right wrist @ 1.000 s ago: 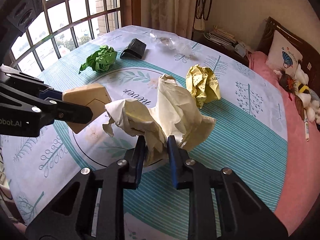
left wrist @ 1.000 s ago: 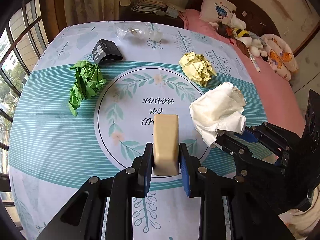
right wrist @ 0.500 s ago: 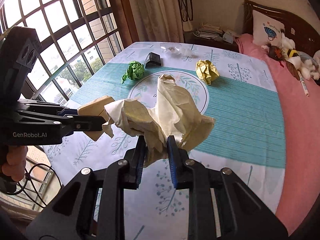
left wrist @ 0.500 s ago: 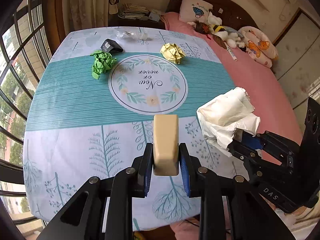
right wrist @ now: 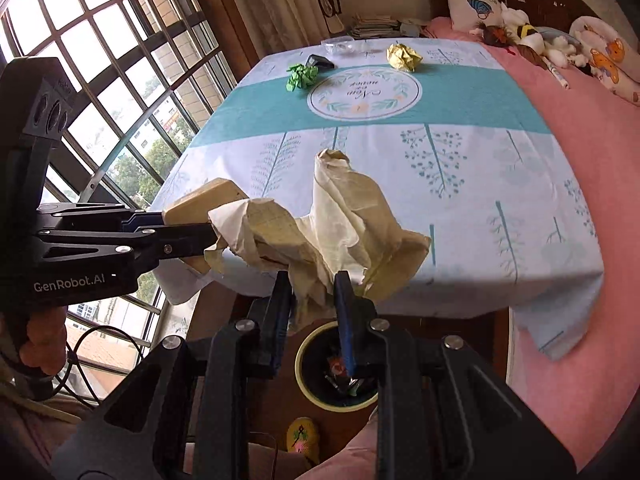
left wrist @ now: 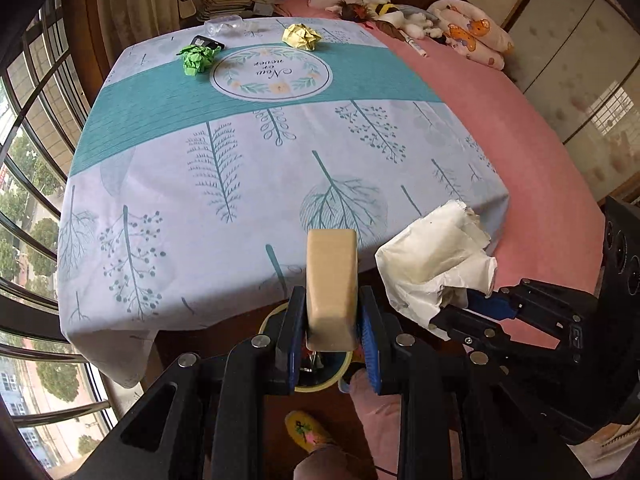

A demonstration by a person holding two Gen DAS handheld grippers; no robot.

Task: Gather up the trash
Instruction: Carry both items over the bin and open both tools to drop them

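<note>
While the left gripper (left wrist: 331,334) fingers pinch a tan rounded block (left wrist: 331,286) upright and the right gripper (right wrist: 309,322) fingers clamp a crumpled cream paper wad (right wrist: 336,220), the yellow-rimmed dark bin (right wrist: 320,364) sits directly beneath both, off the bench edge (right wrist: 440,296).

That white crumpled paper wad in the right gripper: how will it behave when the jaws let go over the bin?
Probably light and floppy: the white paper wad sags in loose folds either side of the right gripper. It likely springs open a little on release, since only a thin pinch is clamped. It may drift rather than drop straight into the bin.
</note>
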